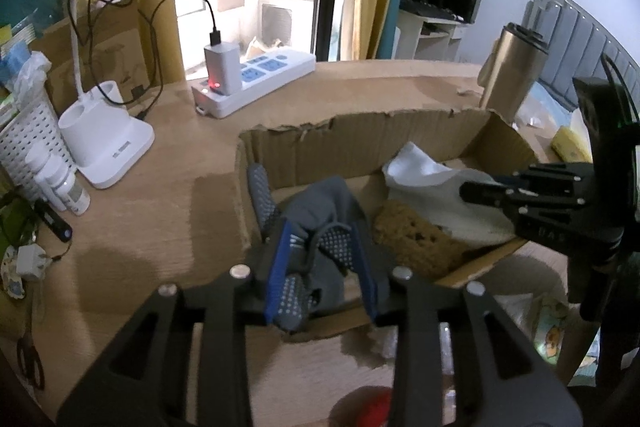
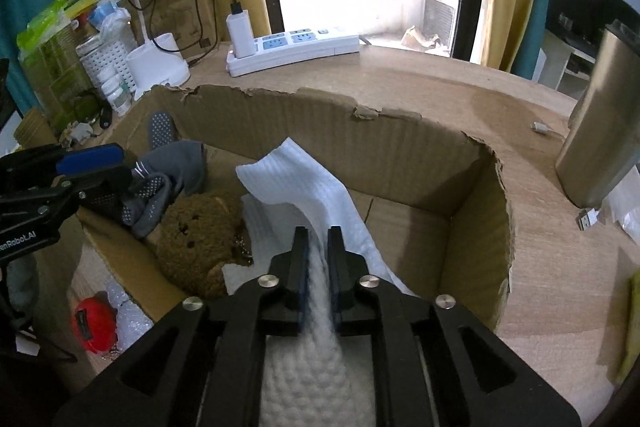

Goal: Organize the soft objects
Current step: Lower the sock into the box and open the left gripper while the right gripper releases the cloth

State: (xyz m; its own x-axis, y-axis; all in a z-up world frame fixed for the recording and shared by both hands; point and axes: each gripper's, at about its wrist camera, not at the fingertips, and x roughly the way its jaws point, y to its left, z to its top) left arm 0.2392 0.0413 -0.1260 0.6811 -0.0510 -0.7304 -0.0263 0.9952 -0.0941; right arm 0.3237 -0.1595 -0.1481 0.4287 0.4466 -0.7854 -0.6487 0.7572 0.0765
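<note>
A torn cardboard box (image 1: 360, 131) (image 2: 472, 227) sits on the wooden desk. My left gripper (image 1: 320, 227) (image 2: 120, 171) is over the box's near left part, its jaws apart around a grey sock with white grip dots (image 1: 320, 211) (image 2: 176, 163) that drapes between the fingers. My right gripper (image 2: 319, 231) (image 1: 468, 191) is shut on a white textured cloth (image 2: 296, 179) (image 1: 432, 179) and holds it over the box's middle. A brown plush bear (image 2: 196, 231) (image 1: 412, 235) lies inside the box between them.
A white power strip with a charger (image 1: 256, 75) (image 2: 288, 47), a white lamp base (image 1: 104, 139) (image 2: 156, 67), pill bottles and a white basket (image 1: 28, 135) stand at the desk's back left. A steel flask (image 1: 512, 67) (image 2: 600, 131) stands right. A red item (image 2: 94, 323) lies by bubble wrap.
</note>
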